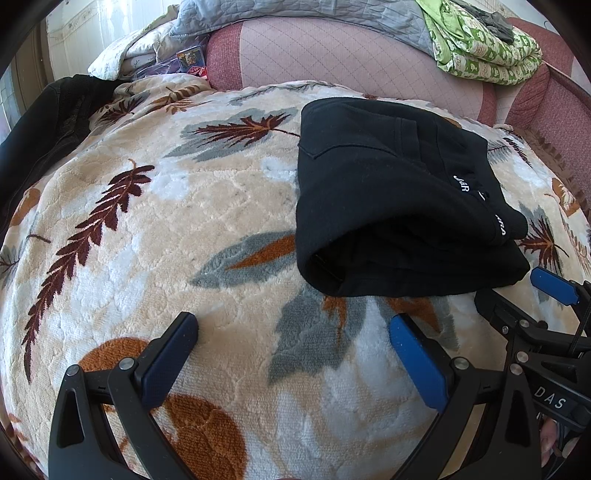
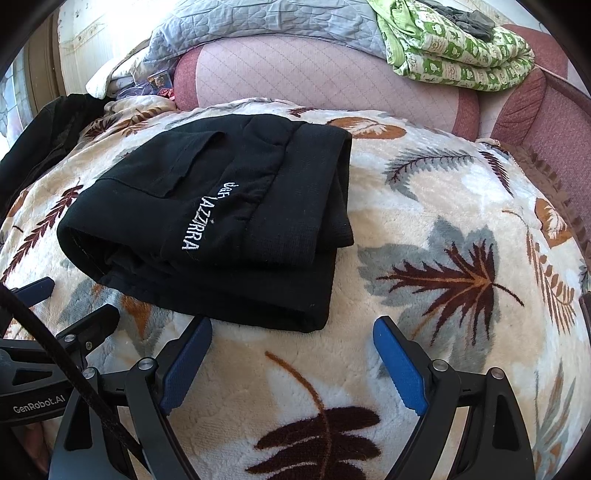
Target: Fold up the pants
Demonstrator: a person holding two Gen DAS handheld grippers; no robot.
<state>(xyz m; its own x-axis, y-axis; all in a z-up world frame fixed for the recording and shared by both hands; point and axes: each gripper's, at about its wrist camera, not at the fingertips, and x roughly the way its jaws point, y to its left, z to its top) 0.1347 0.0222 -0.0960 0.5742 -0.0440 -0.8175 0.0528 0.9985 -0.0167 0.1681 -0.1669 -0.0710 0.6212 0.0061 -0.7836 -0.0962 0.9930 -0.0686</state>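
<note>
The black pants (image 1: 391, 199) lie folded into a compact bundle on the leaf-patterned blanket (image 1: 155, 229); white lettering shows on top. They also show in the right wrist view (image 2: 221, 221). My left gripper (image 1: 293, 328) is open and empty, just in front and left of the bundle, above the blanket. My right gripper (image 2: 291, 332) is open and empty, just in front of the bundle's near right corner. The right gripper also shows at the right edge of the left wrist view (image 1: 532, 299), beside the bundle.
A pink quilted sofa back (image 1: 351, 55) runs behind the blanket. A green patterned cloth (image 2: 458, 55) and a grey quilt (image 2: 266, 22) lie on top of it. A dark garment (image 1: 48, 122) lies at the far left.
</note>
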